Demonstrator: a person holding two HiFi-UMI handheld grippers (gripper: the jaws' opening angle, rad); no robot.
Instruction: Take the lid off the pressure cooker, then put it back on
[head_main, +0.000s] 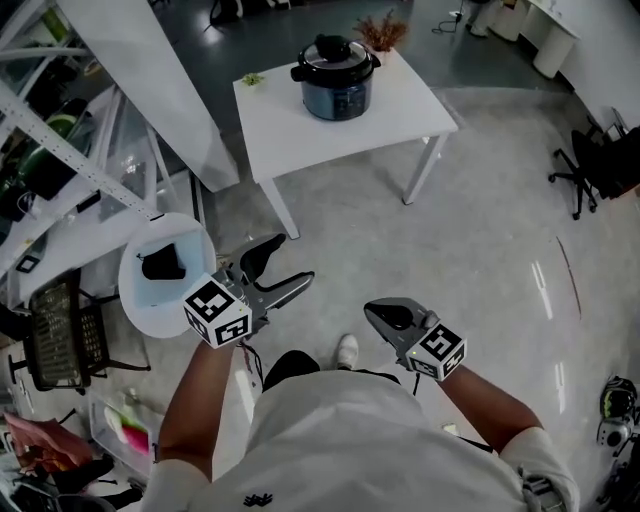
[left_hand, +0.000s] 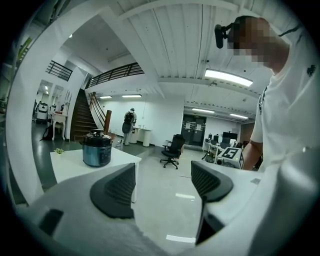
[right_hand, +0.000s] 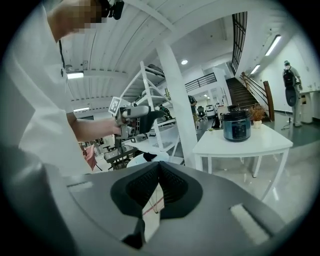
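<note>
The pressure cooker (head_main: 337, 78), dark blue with its black lid (head_main: 335, 50) on, stands on a white table (head_main: 300, 135) far ahead of me. It also shows in the left gripper view as the cooker (left_hand: 97, 148) and in the right gripper view as the cooker (right_hand: 236, 125). Both grippers hang low near my body, well short of the table. My left gripper (head_main: 290, 262) has its jaws wide apart with nothing between them (left_hand: 162, 185). My right gripper (head_main: 372, 312) is shut and holds nothing (right_hand: 159, 170).
A round white stool (head_main: 135, 295) with a black object on it sits close to my left gripper. White shelving (head_main: 60, 150) and a slanted white column (head_main: 150, 90) fill the left. A dried plant (head_main: 383, 30) stands behind the cooker. An office chair (head_main: 595, 165) is at the right.
</note>
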